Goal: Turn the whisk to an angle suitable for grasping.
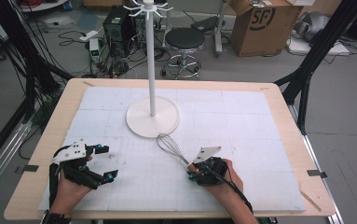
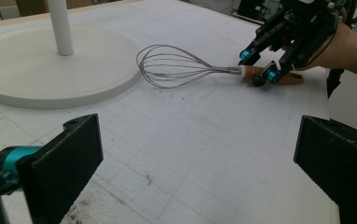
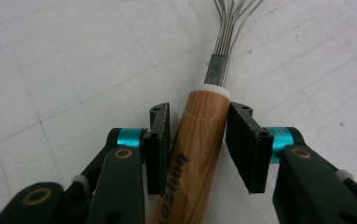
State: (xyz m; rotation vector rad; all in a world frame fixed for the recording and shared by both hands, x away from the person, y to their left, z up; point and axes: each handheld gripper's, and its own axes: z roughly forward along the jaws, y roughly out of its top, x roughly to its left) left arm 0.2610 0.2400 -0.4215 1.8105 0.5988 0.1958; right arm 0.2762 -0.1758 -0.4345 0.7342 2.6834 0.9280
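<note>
**benchguy:** While the whisk [image 1: 174, 150] lies flat on the white gridded mat [image 1: 241, 140], where's the right gripper [image 1: 193, 173] exactly?

**wirenut:** Right over the wooden handle [image 3: 197, 154]. In the right gripper view its 2 jaws sit either side of the handle near the white collar, narrow gaps both sides, so around it but not clamped as far as I can see.

**benchguy:** And the wire end?

**wirenut:** Points toward the white stand [image 1: 152, 70], loops just beside the round base [image 1: 141, 123]; touching or not, I can't tell.

**benchguy:** Left gripper [image 1: 105, 162]?

**wirenut:** Near the mat's left front, jaws wide apart, holding nothing. It's well apart from the whisk, aimed toward it in the left gripper view.
</note>
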